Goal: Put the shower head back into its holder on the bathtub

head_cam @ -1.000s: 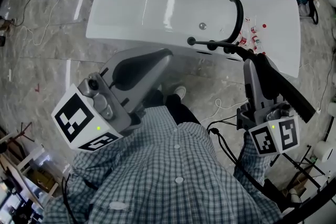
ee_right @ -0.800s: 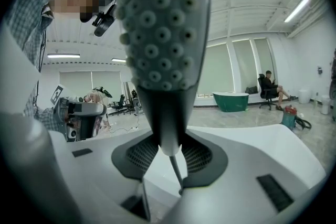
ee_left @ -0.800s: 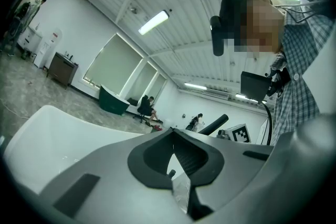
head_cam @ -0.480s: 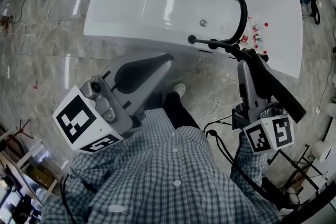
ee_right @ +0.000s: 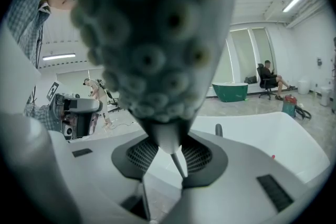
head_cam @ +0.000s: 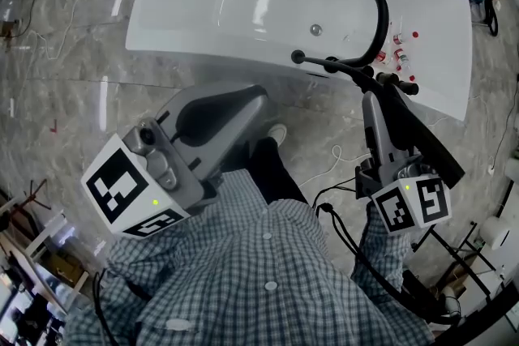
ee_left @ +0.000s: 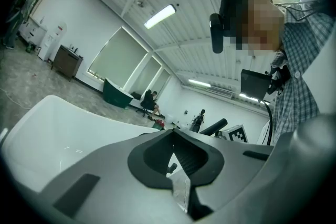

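So the shower head (head_cam: 434,146) is clamped in the right hand-held gripper (head_cam: 383,103), just outside the bathtub (head_cam: 243,4) on its near side, and it's not seated in anything yet. Its wide nozzle end is pointed away from the bathtub and its thin end toward the rim. In the right gripper view the nozzle face is shoved right up against the lens, with the narrow neck pinched between the two jaws. A black arched faucet (head_cam: 377,16) and some black fittings (head_cam: 328,65) are mounted on the bathtub's near rim, and the right gripper's tips are held close to them, though contact can't be made out. The left hand-held gripper (head_cam: 258,89) is clenched on nothing, tips pressed together, also just outside the bathtub's near wall, further along from the faucet.
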The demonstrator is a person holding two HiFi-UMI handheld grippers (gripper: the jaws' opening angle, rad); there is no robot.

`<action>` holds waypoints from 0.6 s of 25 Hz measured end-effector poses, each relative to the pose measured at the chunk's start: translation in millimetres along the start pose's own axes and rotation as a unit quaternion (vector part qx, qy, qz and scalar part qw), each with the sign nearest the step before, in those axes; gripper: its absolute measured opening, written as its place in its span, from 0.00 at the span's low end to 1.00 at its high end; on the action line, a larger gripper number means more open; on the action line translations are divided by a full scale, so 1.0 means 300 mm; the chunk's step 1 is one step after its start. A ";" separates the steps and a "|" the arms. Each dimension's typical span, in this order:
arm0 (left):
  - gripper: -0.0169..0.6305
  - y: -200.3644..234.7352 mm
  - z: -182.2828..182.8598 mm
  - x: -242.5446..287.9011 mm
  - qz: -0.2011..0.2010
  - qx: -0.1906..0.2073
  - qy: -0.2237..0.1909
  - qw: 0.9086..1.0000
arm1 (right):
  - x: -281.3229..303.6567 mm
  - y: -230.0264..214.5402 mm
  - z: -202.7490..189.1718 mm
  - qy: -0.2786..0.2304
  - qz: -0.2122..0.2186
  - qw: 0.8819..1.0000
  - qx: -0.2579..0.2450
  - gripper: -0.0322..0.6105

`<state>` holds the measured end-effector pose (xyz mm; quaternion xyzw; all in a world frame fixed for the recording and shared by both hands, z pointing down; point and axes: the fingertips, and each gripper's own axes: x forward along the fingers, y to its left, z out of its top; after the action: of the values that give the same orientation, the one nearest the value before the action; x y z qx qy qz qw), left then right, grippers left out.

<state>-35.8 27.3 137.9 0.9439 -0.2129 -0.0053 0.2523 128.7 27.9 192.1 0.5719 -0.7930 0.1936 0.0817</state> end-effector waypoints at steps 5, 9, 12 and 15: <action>0.04 0.027 -0.023 0.009 0.005 0.001 0.005 1.000 | 0.026 -0.022 -0.060 0.004 0.002 1.000 0.019 0.26; 0.04 0.039 -0.043 0.017 0.007 -0.004 0.005 1.000 | 0.040 -0.033 -0.094 0.010 0.003 1.000 0.022 0.26; 0.04 0.044 -0.062 0.023 0.010 -0.010 0.007 1.000 | 0.056 -0.028 -0.111 0.024 0.008 1.000 0.012 0.26; 0.04 0.049 -0.074 0.030 0.012 -0.013 0.009 1.000 | 0.069 -0.027 -0.119 0.035 0.010 0.999 0.008 0.26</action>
<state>-30.8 22.7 165.2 0.9379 -0.2218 0.0037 0.2668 126.1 22.0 233.4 0.5571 -0.7940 0.2208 0.1025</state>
